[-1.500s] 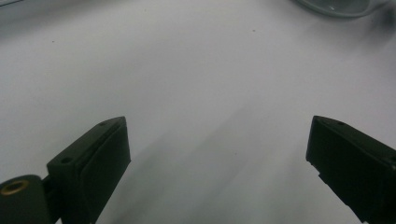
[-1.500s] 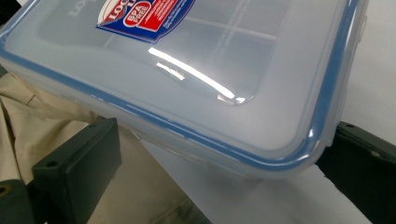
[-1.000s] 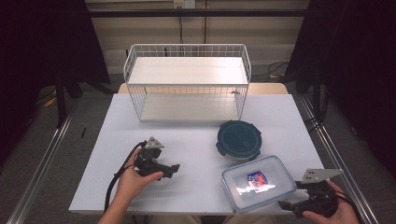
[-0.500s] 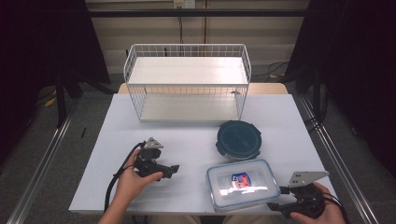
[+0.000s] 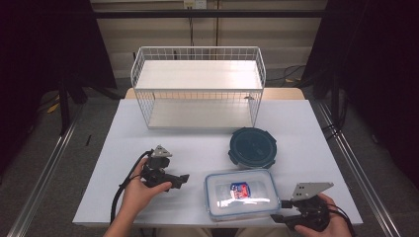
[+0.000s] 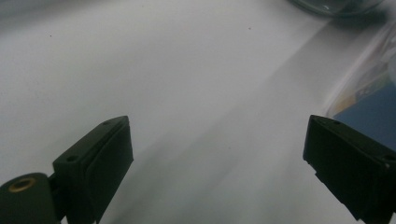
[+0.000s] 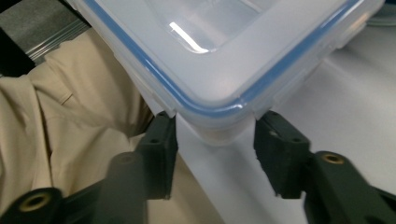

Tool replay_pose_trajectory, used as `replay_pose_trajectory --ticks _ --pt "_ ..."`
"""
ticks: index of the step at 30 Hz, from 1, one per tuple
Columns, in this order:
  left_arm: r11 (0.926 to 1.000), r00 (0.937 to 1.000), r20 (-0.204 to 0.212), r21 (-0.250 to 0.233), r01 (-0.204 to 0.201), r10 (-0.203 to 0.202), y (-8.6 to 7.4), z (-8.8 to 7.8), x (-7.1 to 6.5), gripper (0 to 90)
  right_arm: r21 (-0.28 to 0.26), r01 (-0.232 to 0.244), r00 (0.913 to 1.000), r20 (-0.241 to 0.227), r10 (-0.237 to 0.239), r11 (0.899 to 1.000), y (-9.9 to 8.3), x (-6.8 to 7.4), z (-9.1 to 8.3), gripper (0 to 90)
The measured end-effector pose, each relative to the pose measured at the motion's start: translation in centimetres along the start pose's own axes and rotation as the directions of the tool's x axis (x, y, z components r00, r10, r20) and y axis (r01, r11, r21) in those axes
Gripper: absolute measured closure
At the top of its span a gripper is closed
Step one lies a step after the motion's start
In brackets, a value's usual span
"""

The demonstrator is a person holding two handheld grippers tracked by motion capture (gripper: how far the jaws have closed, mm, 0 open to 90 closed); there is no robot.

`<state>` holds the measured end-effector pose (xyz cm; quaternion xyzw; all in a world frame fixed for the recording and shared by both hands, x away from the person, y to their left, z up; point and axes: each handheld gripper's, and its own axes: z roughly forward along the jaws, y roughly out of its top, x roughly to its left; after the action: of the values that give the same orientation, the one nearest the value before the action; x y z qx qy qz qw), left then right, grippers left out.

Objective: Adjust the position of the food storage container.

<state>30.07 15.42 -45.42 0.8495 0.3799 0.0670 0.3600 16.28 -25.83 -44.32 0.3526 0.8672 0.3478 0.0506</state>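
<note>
A clear rectangular container [image 5: 242,193] with a blue-sealed lid and a red-and-blue label lies near the table's front edge. My right gripper [image 5: 276,217] sits at its front right corner, held by a hand at the table edge. In the right gripper view that container corner [image 7: 224,46] lies between the jaws of my right gripper [image 7: 215,140]. The jaws have just been closing, and both pads touch the corner's sides. My left gripper [image 5: 183,178] rests on the table left of the container, wide open and holding nothing. In its own view, my left gripper [image 6: 215,154] has bare table between the jaws.
A round dark teal lidded container [image 5: 253,147] stands just behind the rectangular one. A white wire basket [image 5: 197,89] with a shelf takes up the back of the white table [image 5: 197,143]. The person's beige trousers [image 7: 70,116] show below the table edge.
The right hand has moved left along the front edge, and the rectangular container has slid left with it and straightened. The left hand stayed put.
</note>
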Motion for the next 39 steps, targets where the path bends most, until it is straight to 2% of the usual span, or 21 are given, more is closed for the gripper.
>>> replay_pose_trajectory --ticks 2,3,4,6,9,12,17,19,20,24,28,33,39 --pt "1.0000 1.0000 0.002 0.002 -0.004 0.004 0.0 0.0 0.0 8.1 -0.009 -0.007 0.9998 -0.017 0.007 1.000 0.3 -0.1 0.3 55.2" --pt "0.9998 0.9999 0.000 -0.012 0.014 -0.014 0.0 0.0 -0.1 8.1 -0.011 -0.001 0.9998 -0.021 0.001 1.000 0.4 -0.1 0.5 54.8" --pt "1.0000 1.0000 -0.002 -0.002 0.000 0.000 -0.1 -0.1 0.0 8.1 -0.006 -0.009 0.9995 -0.030 0.008 1.000 0.7 0.0 0.8 54.0" --pt "0.9999 0.9999 0.003 -0.004 0.015 -0.015 -0.1 0.0 0.0 8.0 -0.007 -0.003 0.9993 -0.038 0.003 1.000 0.9 0.1 1.0 53.9" --pt "0.9999 0.9999 0.001 0.001 0.011 -0.011 -0.1 -0.1 0.0 8.1 0.001 -0.005 0.9994 -0.035 0.005 1.000 1.1 0.3 1.1 54.0" --pt "1.0000 1.0000 0.003 0.005 0.004 -0.004 -0.1 -0.2 0.1 8.1 0.001 0.017 0.9990 -0.042 -0.017 1.000 1.4 0.3 1.4 53.9" --pt "0.9997 0.9997 -0.003 -0.008 0.024 -0.024 -0.2 -0.3 0.0 8.3 -0.002 0.042 0.9980 -0.047 -0.042 0.999 2.2 0.7 2.1 54.0" --pt "1.0000 1.0000 -0.002 0.002 0.006 -0.006 -0.2 -0.4 0.2 8.3 -0.004 0.036 0.9983 -0.045 -0.036 0.999 2.3 0.7 2.2 54.0" --pt "0.9995 0.9996 0.001 -0.009 0.029 -0.029 -0.2 -0.4 0.1 8.3 -0.005 0.036 0.9984 -0.043 -0.036 0.999 2.3 0.7 2.3 54.0" --pt "0.9996 0.9996 -0.001 -0.008 0.027 -0.027 -0.3 -0.6 0.4 8.3 -0.013 0.038 0.9980 -0.051 -0.039 0.999 2.5 0.7 2.5 54.1" --pt "0.9983 0.9987 -0.008 -0.030 0.049 -0.049 -0.3 -0.8 0.5 8.5 -0.012 0.032 0.9983 -0.049 -0.033 0.999 2.5 0.8 2.5 54.2" --pt "0.9985 0.9986 0.005 -0.014 0.053 -0.053 -0.3 -1.1 0.7 8.5 -0.008 0.038 0.9982 -0.047 -0.038 0.999 2.8 0.9 2.7 54.3" --pt "0.9952 0.9955 -0.011 -0.029 0.094 -0.094 -0.4 -1.7 1.2 8.5 -0.007 0.040 0.9981 -0.046 -0.040 0.999 3.1 1.0 3.1 54.3"
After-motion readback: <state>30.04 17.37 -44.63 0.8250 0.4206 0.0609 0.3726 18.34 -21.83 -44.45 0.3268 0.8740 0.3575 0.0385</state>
